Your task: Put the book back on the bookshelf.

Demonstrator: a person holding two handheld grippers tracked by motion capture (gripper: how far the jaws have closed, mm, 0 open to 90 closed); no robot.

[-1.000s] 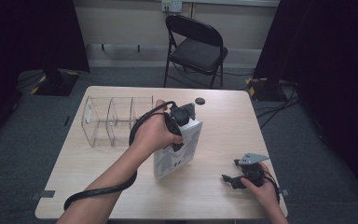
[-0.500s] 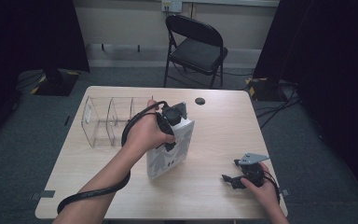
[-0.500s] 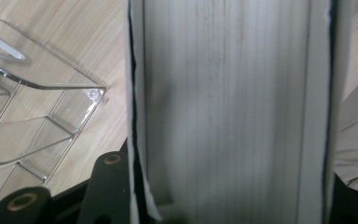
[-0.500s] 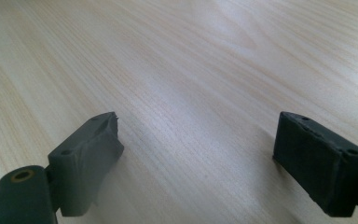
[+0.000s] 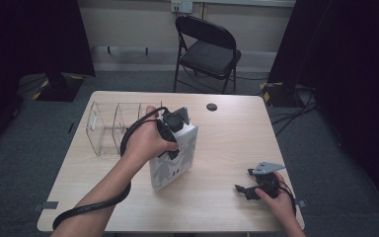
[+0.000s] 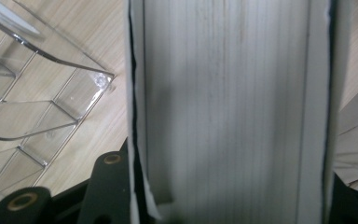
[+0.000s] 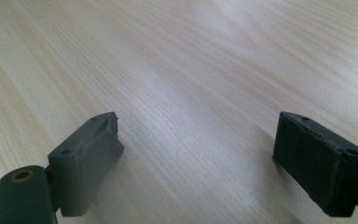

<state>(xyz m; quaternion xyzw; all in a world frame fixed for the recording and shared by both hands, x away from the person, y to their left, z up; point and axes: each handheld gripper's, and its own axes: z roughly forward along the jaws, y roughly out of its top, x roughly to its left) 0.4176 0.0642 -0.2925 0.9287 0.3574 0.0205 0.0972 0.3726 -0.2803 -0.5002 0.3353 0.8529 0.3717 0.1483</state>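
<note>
A thick white book (image 5: pixel 175 165) stands upright on the wooden table (image 5: pixel 227 143), its cover printed with grey figures. My left gripper (image 5: pixel 173 132) comes down on its top edge and is shut on it, with the person's left hand wrapped around the gripper. In the left gripper view the book's page edges (image 6: pixel 228 93) run between the two black jaws. At the table's near right my right gripper (image 5: pixel 245 191) rests low over the wood and stands open; nothing lies between its fingers (image 7: pixel 86 161).
A clear plastic divided organizer (image 5: pixel 109 129) stands just left of the book, also close by in the left gripper view (image 6: pixel 32 107). A small black round object (image 5: pixel 211 106) lies near the far edge. A folding chair (image 5: pixel 205 49) stands behind the table.
My left gripper has carried the upright book leftward, closer to the clear organizer. The right gripper has stayed where it was.
</note>
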